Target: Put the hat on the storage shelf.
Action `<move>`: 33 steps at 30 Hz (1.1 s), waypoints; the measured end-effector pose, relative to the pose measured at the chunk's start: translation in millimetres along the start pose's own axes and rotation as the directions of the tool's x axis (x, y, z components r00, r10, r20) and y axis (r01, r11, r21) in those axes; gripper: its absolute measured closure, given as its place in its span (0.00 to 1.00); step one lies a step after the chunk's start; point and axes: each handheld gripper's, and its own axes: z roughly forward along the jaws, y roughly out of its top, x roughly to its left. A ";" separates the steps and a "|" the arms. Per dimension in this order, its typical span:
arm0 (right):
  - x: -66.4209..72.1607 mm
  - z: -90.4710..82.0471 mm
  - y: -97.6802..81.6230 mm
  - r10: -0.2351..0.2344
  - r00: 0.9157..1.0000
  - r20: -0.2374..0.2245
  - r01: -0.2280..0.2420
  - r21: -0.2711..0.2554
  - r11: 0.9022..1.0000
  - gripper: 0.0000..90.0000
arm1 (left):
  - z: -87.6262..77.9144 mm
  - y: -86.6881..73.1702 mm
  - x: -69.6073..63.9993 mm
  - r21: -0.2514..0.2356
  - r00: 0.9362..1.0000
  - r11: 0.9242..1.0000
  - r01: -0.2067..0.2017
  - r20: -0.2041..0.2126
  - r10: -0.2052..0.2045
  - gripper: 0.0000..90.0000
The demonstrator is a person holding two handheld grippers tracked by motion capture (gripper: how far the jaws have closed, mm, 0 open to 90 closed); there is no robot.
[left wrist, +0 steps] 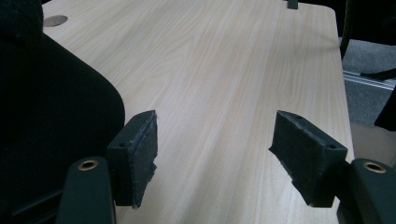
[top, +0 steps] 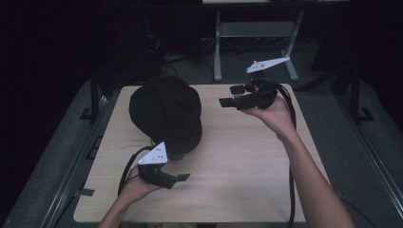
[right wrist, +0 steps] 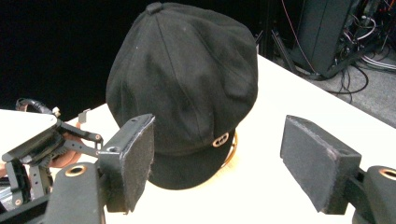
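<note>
— So, where do your tools stand?

— Your left tool hangs low at 7 o'clock of the desk, just off the near edge of the cap. Its jaws gape wide with nothing but bare wood between them. Your right tool is up at 1 o'clock, turned to face the cap, jaws just as wide and empty.

— And the cap?

— It sits crown up at about 10 o'clock, brim toward you. From the right tool view you look square at its brim and a small metal button.

— Why hold them like that?

— Likely you are flanking it: one tool each side, both spread wide, ready to pinch soft cloth from two sides.
</note>
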 end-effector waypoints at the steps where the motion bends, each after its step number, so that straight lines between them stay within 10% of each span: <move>1: -0.6 -1.5 -3.2 0.003 1.000 0.003 -0.004 0.004 1.000 0.28 | -0.2 0.0 0.1 0.000 1.000 1.000 0.000 -0.001 0.000 0.34; 33: -10.2 -55.4 -103.9 0.131 0.988 0.082 -0.132 0.000 0.991 0.26 | -0.8 -2.6 1.5 0.010 1.000 1.000 0.004 -0.001 -0.004 0.34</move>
